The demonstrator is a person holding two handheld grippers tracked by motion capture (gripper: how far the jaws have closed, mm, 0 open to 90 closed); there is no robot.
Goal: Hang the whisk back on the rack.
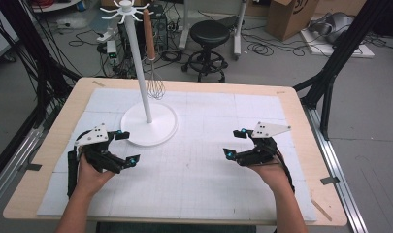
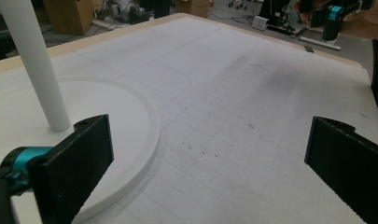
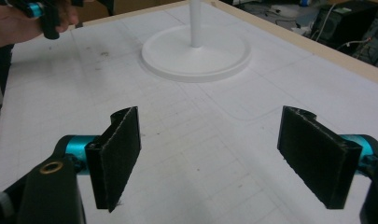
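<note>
A white stand [image 1: 146, 87] with a round base [image 1: 160, 127] rises from the white mat; a whisk [image 1: 152, 63] with a wooden handle hangs from a hook at its top. My left gripper [image 1: 127, 147] rests low over the mat just left of the base, open with nothing between its jaws. The base [image 2: 130, 135] and pole [image 2: 35, 65] lie close ahead in the left gripper view. At the right side of the mat my right gripper [image 1: 235, 143] is open and holds nothing. Its view looks toward the stand base [image 3: 196, 53] and the other hand [image 3: 18, 23].
The wooden table [image 1: 48, 145] carries a white gridded mat [image 1: 194, 165]. Beyond the far edge stand a black stool [image 1: 209, 39], cables and cardboard boxes [image 1: 291, 17]. Black frame legs [image 1: 330, 73] flank the table on both sides.
</note>
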